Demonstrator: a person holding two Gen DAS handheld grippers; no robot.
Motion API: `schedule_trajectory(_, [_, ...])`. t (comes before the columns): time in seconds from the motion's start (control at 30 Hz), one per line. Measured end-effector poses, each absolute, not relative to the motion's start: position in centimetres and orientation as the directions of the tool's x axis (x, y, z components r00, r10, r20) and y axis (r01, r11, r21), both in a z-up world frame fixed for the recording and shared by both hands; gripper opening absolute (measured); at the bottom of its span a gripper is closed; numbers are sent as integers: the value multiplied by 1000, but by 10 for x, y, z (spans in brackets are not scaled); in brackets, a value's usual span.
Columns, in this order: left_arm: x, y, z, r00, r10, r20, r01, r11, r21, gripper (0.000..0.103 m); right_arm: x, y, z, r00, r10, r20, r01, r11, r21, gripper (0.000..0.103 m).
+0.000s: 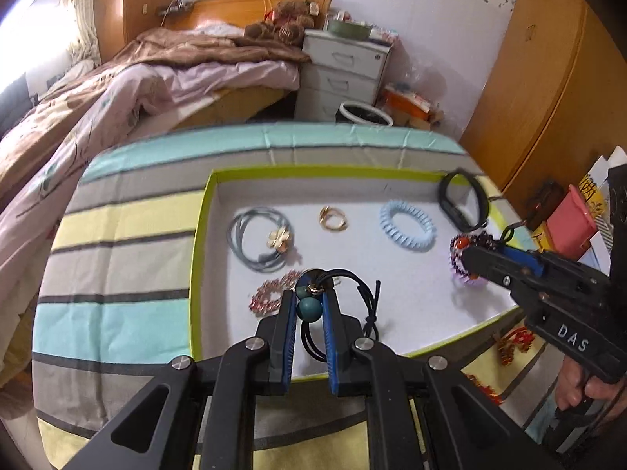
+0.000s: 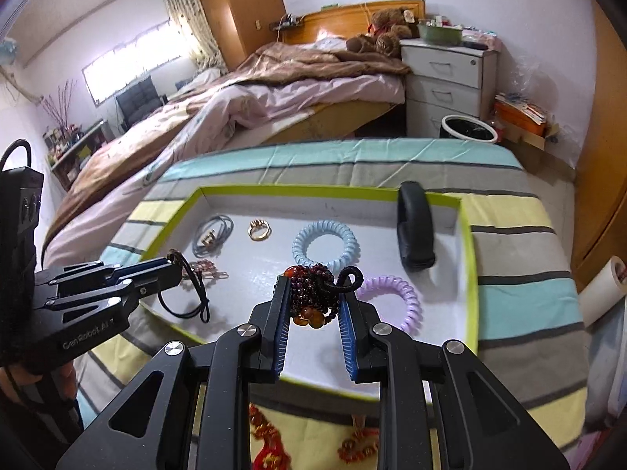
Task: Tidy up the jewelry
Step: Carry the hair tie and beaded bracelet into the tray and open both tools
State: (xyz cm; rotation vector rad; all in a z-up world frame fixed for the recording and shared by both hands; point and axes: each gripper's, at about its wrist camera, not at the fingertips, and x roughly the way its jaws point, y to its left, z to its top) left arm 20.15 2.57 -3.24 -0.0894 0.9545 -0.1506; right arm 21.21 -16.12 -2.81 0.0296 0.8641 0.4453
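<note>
A shallow white tray with a green rim lies on a striped cloth. My left gripper is shut on a black cord necklace with teal beads, held over the tray's near edge; it also shows in the right wrist view. My right gripper is shut on a dark red beaded bracelet over the tray's right side; it also shows in the left wrist view. In the tray lie a grey cord with a flower charm, gold rings, a blue coil band, a pink beaded piece, a purple coil band and a black wristband.
The striped cloth covers the table. A bed lies behind it on the left. White drawers and a bin stand at the back. Wooden wardrobes flank the room. Red ornaments lie on the cloth nearest me.
</note>
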Motion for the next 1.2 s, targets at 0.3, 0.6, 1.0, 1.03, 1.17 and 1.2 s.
schedule_trajectory(0.3, [204, 29, -43, 552, -162, -818, 79, 987, -141, 13, 220, -150, -43, 533, 363, -764, -388, 908, 160, 24])
schedule_trajectory(0.6, [203, 26, -42, 548, -156, -822, 77, 988, -136, 13, 224, -150, -49, 534, 330, -779, -381, 916, 126, 25])
schedule_trajectory(1.0, [202, 26, -39, 551, -165, -818, 78, 986, -146, 14, 223, -148, -51, 540, 316, -780, -385, 917, 105, 32])
schedule_trajectory(1.03, [202, 26, -39, 551, -166, -818, 79, 986, -147, 16, 222, -148, -50, 543, 319, -777, -386, 916, 106, 32])
schedule_trajectory(1.17, [198, 27, -36, 560, -168, -811, 76, 985, -152, 21, 220, -148, -46, 553, 322, -769, -390, 915, 104, 32])
schedule_trajectory(1.2, [197, 27, -35, 564, -169, -808, 78, 985, -152, 28, 220, -148, -45, 553, 324, -767, -392, 914, 104, 32])
